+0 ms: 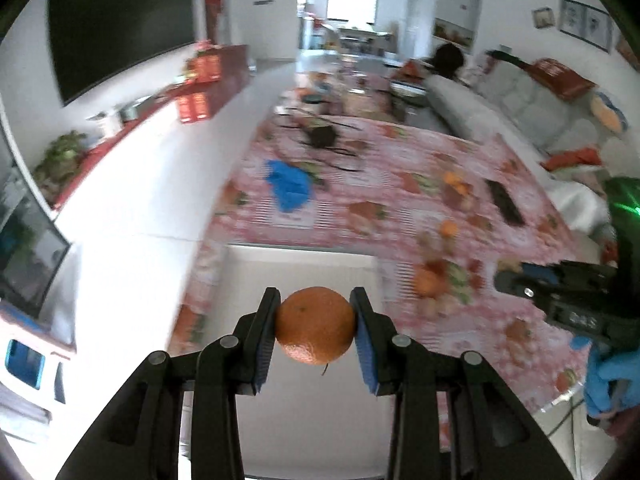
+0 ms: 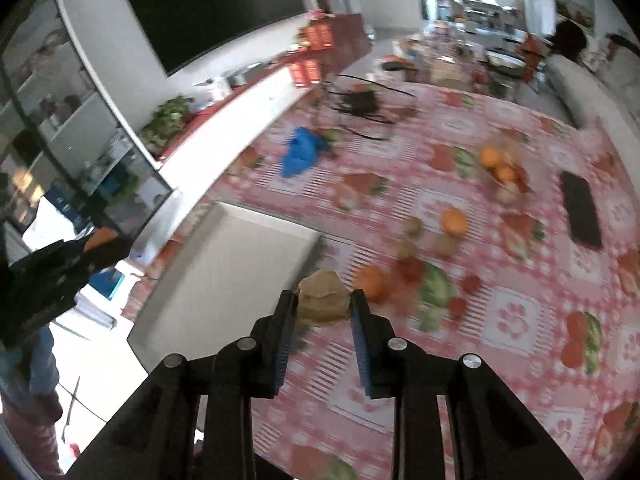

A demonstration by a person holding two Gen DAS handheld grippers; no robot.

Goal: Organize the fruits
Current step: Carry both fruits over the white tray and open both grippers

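My left gripper [image 1: 315,322] is shut on an orange mandarin [image 1: 315,326], held in the air above a white tray [image 1: 304,276] at the table's near left. My right gripper [image 2: 323,306] is shut on a brownish, lumpy fruit [image 2: 323,298], lifted just right of the white tray [image 2: 236,264]. More mandarins [image 2: 454,221] and small brown fruits [image 2: 412,225] lie loose on the pink patterned tablecloth [image 2: 516,316]. A further pile of mandarins [image 2: 498,166] sits beyond them. The right gripper [image 1: 520,284] also shows at the right edge of the left wrist view.
A black remote [image 2: 580,208] lies at the right of the table. A blue cloth [image 2: 300,152] and a black wire basket [image 2: 360,104] sit farther back. A grey sofa [image 1: 520,108] runs along the right, a TV [image 1: 120,20] hangs on the left wall.
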